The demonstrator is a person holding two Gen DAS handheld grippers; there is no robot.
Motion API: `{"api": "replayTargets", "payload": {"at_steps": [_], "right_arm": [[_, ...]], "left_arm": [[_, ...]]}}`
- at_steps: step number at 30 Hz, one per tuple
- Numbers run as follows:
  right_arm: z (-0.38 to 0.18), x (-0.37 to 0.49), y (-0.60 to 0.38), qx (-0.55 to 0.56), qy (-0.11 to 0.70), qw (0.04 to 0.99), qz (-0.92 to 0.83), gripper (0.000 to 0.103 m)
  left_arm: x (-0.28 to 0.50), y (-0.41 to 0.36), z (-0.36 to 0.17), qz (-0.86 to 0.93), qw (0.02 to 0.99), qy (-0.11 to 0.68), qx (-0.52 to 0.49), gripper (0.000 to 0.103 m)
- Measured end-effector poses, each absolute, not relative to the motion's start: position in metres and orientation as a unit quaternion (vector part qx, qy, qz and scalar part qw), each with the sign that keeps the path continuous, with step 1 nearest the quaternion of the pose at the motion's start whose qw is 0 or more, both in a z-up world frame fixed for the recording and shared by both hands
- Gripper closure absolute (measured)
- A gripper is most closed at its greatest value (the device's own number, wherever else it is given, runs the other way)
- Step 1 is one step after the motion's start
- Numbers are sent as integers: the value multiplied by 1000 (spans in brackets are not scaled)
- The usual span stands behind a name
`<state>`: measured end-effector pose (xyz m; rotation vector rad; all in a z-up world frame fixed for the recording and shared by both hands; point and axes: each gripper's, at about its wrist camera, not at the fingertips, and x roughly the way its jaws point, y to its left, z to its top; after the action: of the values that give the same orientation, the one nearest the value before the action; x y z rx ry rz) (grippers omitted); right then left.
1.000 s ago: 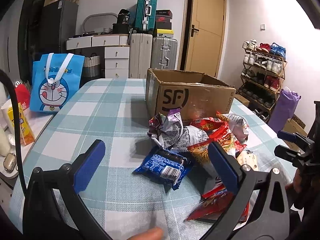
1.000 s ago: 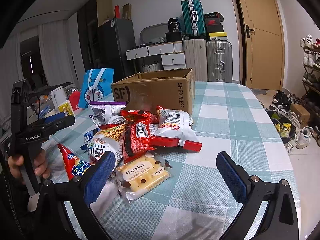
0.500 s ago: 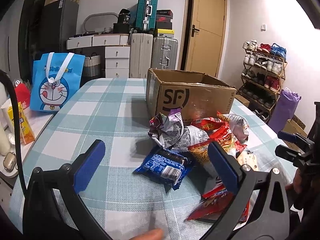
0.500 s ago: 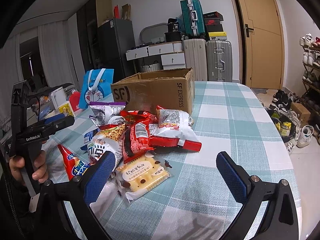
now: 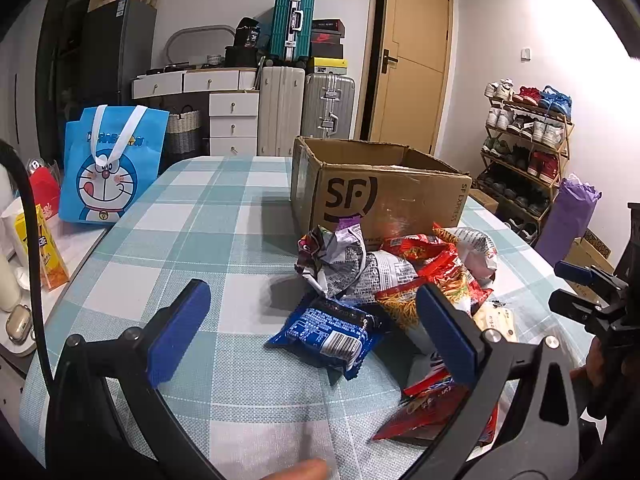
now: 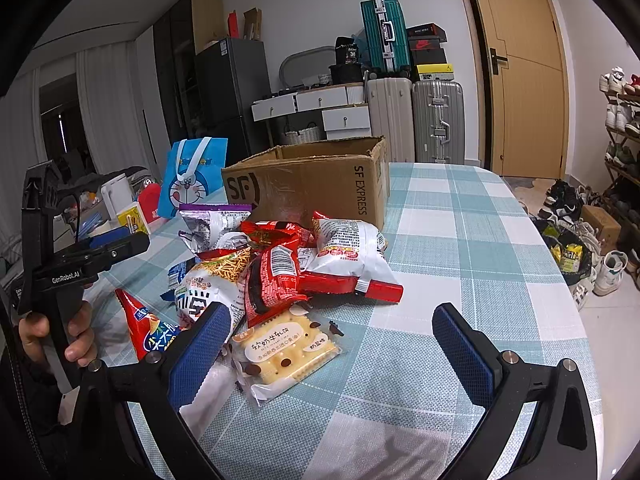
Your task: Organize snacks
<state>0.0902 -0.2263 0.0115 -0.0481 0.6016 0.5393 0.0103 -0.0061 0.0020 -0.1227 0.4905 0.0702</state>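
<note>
Jaws wide on both grippers — left gripper [image 5: 312, 332], right gripper [image 6: 328, 344], snack pile [image 6: 280, 264] ahead.

A lived-in home, entrance end.
Stacked suitcases [image 5: 308, 68], loaded shoe rack [image 5: 524, 136], white drawers [image 5: 234, 122], checked tablecloth [image 5: 208, 208] beside a wooden door [image 5: 412, 64].

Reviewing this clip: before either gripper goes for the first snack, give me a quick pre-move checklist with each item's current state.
1. Left gripper open, holding nothing: ok.
2. Right gripper open, holding nothing: ok.
3. Cardboard box open on top, standing right behind the pile: ok.
4. Room inside the box: cannot tell, its interior is hidden in both views.
5. Blue cookie packet lying loose at the pile's near edge, between the left gripper's fingers in view: ok.
6. Biscuit packet free of the other snacks: not ok, a red packet overlaps its far edge.
</note>
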Motion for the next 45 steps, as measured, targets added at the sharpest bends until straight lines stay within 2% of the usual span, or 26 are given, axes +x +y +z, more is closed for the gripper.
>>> {"api": "replayTargets", "payload": {"at_steps": [6, 9, 29, 45], "right_arm": [[12, 90, -226, -24, 293, 919, 261, 0], [12, 90, -227, -24, 292, 919, 262, 0], [13, 88, -222, -38, 293, 918, 263, 0], [-8, 102, -198, -99, 394, 875, 262, 0]], "left_arm": [[9, -8, 2, 36, 968, 242, -61, 1], [13, -8, -2, 22, 961, 267, -67, 1], [-12, -27, 7, -7, 965, 258, -43, 1], [-17, -68, -12, -69, 944, 322, -24, 1]]}}
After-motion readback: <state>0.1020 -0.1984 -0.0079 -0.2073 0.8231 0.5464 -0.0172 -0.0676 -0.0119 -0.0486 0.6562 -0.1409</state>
